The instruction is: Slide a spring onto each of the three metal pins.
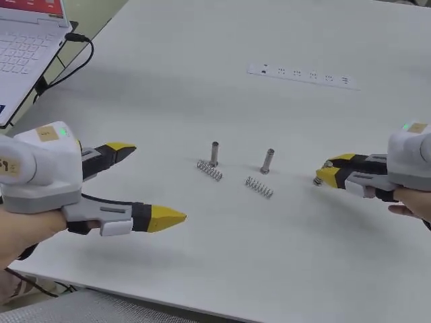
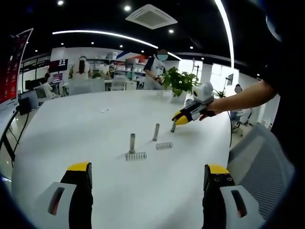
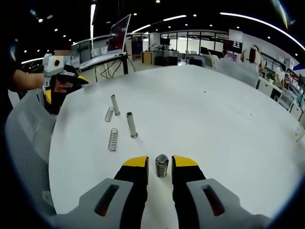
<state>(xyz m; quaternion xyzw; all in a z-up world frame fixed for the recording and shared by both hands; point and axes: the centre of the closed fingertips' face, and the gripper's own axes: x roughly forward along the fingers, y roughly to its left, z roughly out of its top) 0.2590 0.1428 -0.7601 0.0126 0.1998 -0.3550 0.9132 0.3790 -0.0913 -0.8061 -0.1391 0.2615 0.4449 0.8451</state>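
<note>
Two bare metal pins [image 1: 214, 153] [image 1: 268, 160] stand upright mid-table, each with a loose spring [image 1: 209, 170] [image 1: 259, 187] lying flat in front of it. In the right gripper view a third pin wearing a spring [image 3: 162, 165] stands between the yellow tips of my right gripper [image 3: 161, 161], which is shut on it. The head view shows that gripper [image 1: 326, 172] right of the pins with the small pin [image 1: 318, 180] at its tip. My left gripper [image 1: 145, 182] hovers left of the pins, open and holding nothing; its own view shows pins [image 2: 132, 143] and springs [image 2: 136, 155] ahead.
The white table [image 1: 202, 269] ends close in front of me. A laptop [image 1: 27, 40] with a black cable [image 1: 74, 60] sits at the far left corner, a white power strip [image 1: 303, 74] behind the pins. People and a plant [image 2: 178, 81] are beyond the table.
</note>
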